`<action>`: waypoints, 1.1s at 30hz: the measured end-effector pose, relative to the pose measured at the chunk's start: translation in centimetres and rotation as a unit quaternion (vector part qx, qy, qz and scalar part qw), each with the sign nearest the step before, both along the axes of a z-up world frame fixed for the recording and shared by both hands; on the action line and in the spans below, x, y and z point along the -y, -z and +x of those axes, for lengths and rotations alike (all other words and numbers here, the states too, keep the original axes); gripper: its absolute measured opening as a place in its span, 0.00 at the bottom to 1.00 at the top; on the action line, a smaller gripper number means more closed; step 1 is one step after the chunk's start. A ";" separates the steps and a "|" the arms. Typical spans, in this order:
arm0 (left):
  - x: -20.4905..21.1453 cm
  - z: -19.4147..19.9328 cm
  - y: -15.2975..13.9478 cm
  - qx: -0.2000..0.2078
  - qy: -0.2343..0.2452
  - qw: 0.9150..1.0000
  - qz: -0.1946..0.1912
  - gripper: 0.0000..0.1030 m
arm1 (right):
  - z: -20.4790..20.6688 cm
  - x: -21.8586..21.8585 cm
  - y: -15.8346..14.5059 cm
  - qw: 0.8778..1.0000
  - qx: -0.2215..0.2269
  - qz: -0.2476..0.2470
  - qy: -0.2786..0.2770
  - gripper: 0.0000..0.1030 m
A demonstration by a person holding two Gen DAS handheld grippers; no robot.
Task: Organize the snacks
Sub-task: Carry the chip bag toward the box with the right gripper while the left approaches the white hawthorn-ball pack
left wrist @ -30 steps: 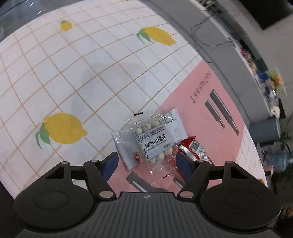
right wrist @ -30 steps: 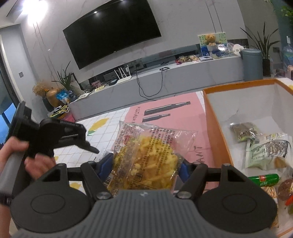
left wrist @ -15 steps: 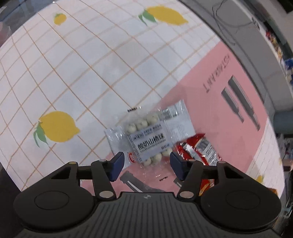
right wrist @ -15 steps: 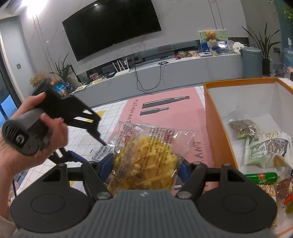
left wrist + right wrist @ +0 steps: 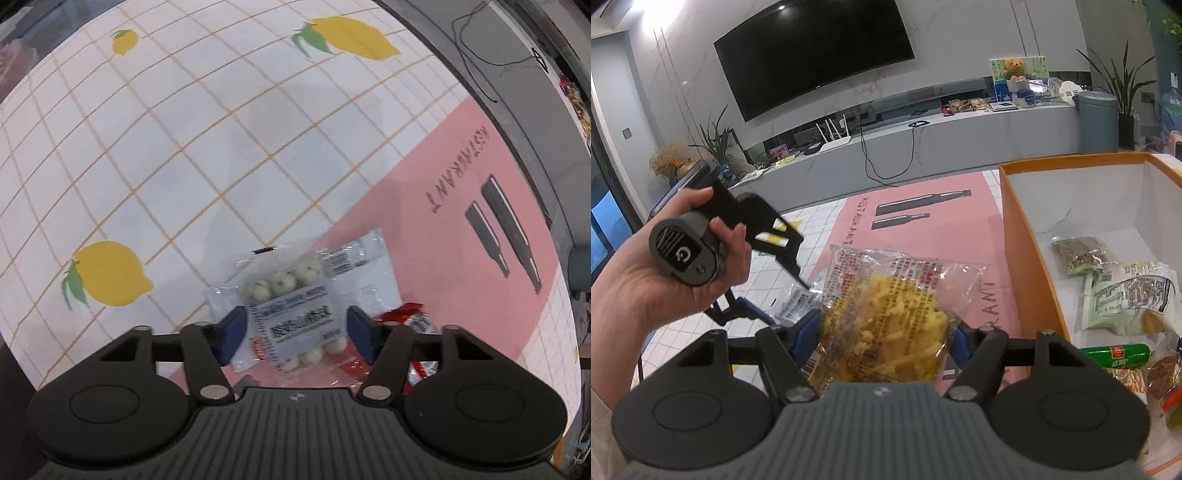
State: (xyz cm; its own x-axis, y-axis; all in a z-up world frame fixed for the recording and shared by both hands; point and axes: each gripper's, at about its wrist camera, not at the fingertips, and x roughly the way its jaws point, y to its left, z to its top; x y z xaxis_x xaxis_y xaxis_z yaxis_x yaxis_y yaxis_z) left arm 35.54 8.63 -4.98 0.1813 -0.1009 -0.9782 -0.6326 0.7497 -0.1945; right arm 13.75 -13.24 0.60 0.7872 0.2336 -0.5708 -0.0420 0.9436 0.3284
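My left gripper (image 5: 295, 328) is open, its blue fingers on either side of a clear packet of white candy balls (image 5: 295, 295) that lies on the tablecloth. A red snack packet (image 5: 410, 321) lies just right of it. My right gripper (image 5: 886, 339) is shut on a clear bag of yellow crisps (image 5: 890, 317) and holds it above the table, left of the orange box (image 5: 1015, 240). In the right wrist view, the left gripper (image 5: 757, 314) is held in a hand over the candy packet (image 5: 798, 295).
The orange box holds several snack packets (image 5: 1123, 291) and a green sausage stick (image 5: 1115, 354). The table has a lemon-print grid cloth (image 5: 184, 147) and a pink mat (image 5: 461, 229). A grey TV bench (image 5: 923, 155) stands beyond the table.
My left gripper has moved down and forward over the candy packet, so the packet now lies between its fingers. My right gripper keeps holding the crisps bag almost still.
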 end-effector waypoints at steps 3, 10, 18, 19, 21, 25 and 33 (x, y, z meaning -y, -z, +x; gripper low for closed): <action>0.5 0.5 0.0 -0.001 -0.002 1.000 0.006 0.75 | 0.1 0.0 0.1 1.000 -0.004 -0.001 0.002 0.65; 1.8 1.3 0.0 -0.019 0.016 0.999 0.024 0.81 | 0.5 0.1 -0.1 1.000 -0.009 -0.003 0.008 0.65; 0.6 0.5 1.2 -0.083 -0.033 0.996 -0.002 0.78 | 0.4 0.0 0.1 1.000 -0.016 0.011 0.008 0.65; 0.5 0.6 1.2 -0.079 -0.037 0.996 -0.009 0.78 | 0.3 -0.2 0.0 1.000 -0.011 0.006 0.003 0.65; 0.3 0.5 0.9 -0.071 -0.049 0.996 -0.017 0.77 | 0.1 -0.4 -0.2 1.000 -0.002 -0.005 -0.002 0.65; 0.4 0.5 -0.1 -0.054 -0.052 0.997 -0.015 0.77 | 0.1 -0.2 0.0 1.000 -0.004 -0.006 -0.003 0.64; 1.1 1.7 1.4 -0.060 -0.046 0.997 -0.003 0.78 | 0.0 0.0 0.1 1.000 -0.012 -0.008 -0.009 0.64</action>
